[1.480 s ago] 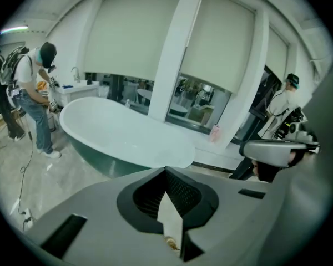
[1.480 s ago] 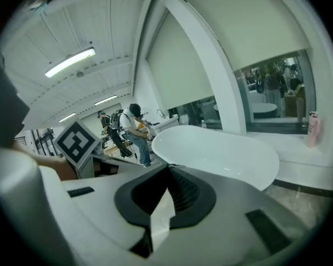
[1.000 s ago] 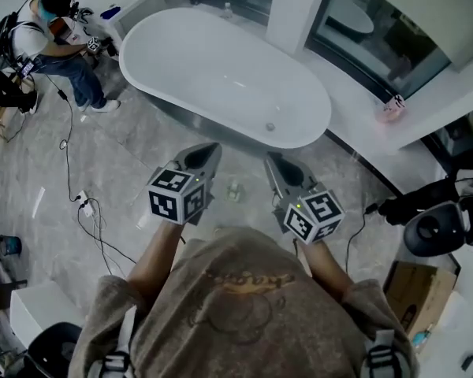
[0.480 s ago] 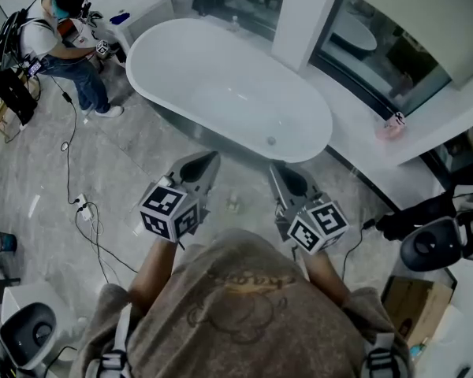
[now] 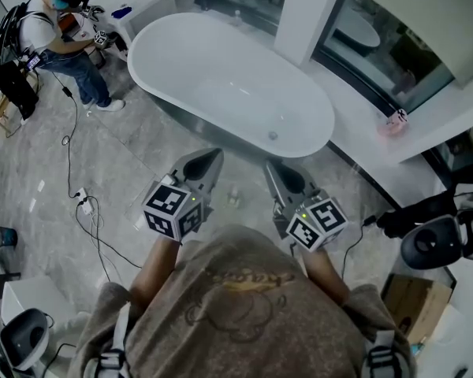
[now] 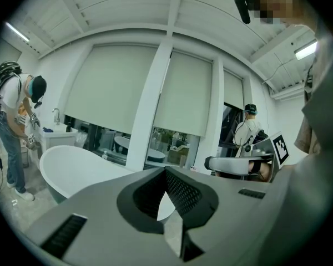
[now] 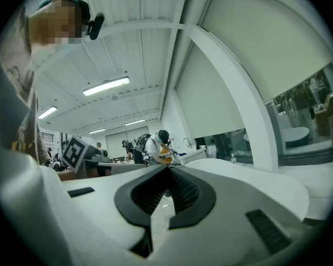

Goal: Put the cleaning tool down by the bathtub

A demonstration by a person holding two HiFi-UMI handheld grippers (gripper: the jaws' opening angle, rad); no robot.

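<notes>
Upper left: person (image 5: 59,22) bent at a white counter (image 5: 144,8); cables (image 5: 87,209) trail over grey floor (image 5: 39,164) below. Top centre: white pillar (image 5: 309,14). Right: pink object (image 5: 394,122) on ledge (image 5: 437,105). Lower right: cardboard box (image 5: 410,298).

The head view shows 1 white oval bathtub (image 5: 229,85), 1 white square pillar (image 5: 306,14), 1 small pink object (image 5: 394,123) on the ledge (image 5: 449,105), 1 brown cardboard box (image 5: 410,299), 1 standing person in a white shirt (image 5: 59,34), and 2 grey grippers: the left gripper (image 5: 213,157) and the right gripper (image 5: 271,166).
</notes>
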